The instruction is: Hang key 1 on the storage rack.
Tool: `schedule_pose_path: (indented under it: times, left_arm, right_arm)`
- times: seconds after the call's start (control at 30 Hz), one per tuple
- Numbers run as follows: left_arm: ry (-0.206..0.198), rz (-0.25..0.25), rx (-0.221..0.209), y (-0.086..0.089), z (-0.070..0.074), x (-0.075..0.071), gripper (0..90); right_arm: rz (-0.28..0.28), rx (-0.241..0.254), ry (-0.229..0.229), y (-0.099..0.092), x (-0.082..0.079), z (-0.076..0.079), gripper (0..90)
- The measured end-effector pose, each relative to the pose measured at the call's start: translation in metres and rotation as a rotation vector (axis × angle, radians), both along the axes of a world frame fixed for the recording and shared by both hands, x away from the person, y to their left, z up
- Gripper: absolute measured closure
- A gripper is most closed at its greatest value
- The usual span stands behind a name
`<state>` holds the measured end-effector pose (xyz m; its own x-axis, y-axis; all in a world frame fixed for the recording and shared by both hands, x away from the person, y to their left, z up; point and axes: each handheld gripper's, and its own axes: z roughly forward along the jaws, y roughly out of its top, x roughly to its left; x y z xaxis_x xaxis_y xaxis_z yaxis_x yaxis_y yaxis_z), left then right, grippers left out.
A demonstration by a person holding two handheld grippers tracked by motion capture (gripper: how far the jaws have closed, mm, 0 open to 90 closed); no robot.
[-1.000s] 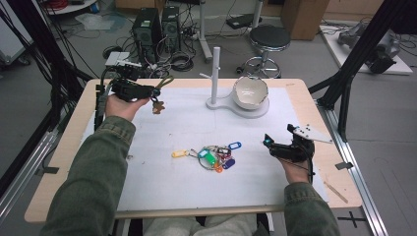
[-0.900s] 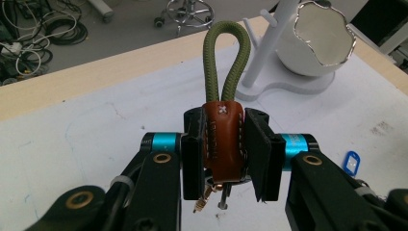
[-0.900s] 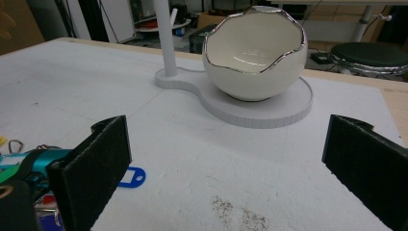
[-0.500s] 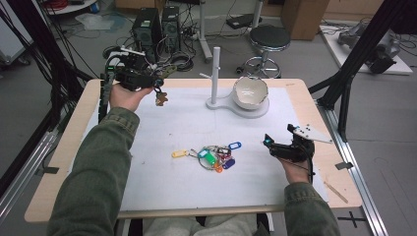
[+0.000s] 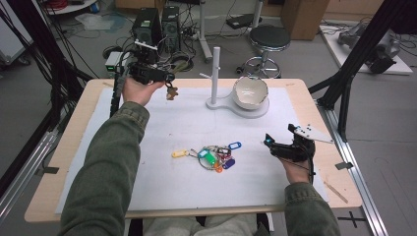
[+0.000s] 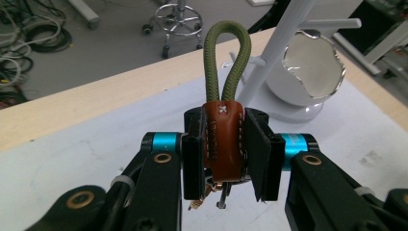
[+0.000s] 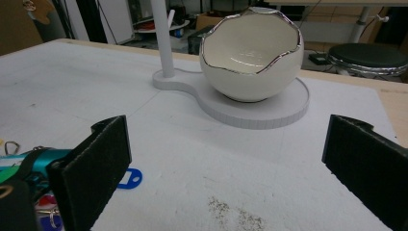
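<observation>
Left gripper point(image 6: 223, 159) is clamping the brown leather key fob with green cord loop point(image 6: 222, 139) squarely between its pads. Right gripper point(image 5: 269, 143) is sitting wide apart, gripping nothing.

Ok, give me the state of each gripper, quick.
Left gripper: shut on the brown leather key fob, its green cord loop sticking up, held above the table.
Right gripper: open, nothing between its jaws, low over the white mat.

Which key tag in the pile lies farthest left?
The yellow tag, lying apart at the left edge of the key pile; the green, blue and orange ones bunch to its right.
</observation>
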<state>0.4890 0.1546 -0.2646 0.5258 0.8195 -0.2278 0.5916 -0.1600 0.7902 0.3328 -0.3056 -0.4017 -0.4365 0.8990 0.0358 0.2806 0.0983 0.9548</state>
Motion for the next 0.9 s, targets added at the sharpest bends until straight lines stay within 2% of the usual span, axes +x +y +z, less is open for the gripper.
schedule_pose_path:
  times: [0.1, 0.23, 0.4, 0.47, 0.53, 0.77, 0.9]
  left_arm:
    - [0.005, -0.002, -0.009, -0.002, -0.003, 0.003, 69.9]
    - [0.008, -0.011, -0.042, -0.006, -0.006, 0.005, 69.9]
    - [0.008, -0.018, -0.054, -0.010, -0.010, 0.008, 69.9]
    - [-0.003, -0.024, -0.031, -0.013, -0.011, 0.007, 69.9]
    - [-0.001, -0.025, -0.038, -0.015, -0.013, 0.008, 69.9]
    - [0.011, -0.042, -0.001, -0.027, -0.022, 0.012, 69.9]
    - [0.006, -0.037, -0.005, -0.033, -0.026, 0.013, 69.9]
  right_arm:
    - [-0.003, 0.004, 0.000, -0.001, 0.000, 0.000, 2.0]
    - [-0.004, -0.001, -0.004, -0.001, 0.000, 0.000, 2.0]
    - [-0.004, 0.004, -0.001, 0.000, 0.000, 0.000, 2.0]
    - [-0.004, 0.001, -0.001, -0.001, 0.000, 0.000, 2.0]
    - [-0.004, 0.002, -0.003, 0.000, 0.000, 0.000, 2.0]
    - [-0.004, -0.002, -0.002, -0.001, -0.001, 0.000, 2.0]
    - [-0.006, 0.001, -0.001, -0.001, -0.001, 0.000, 2.0]
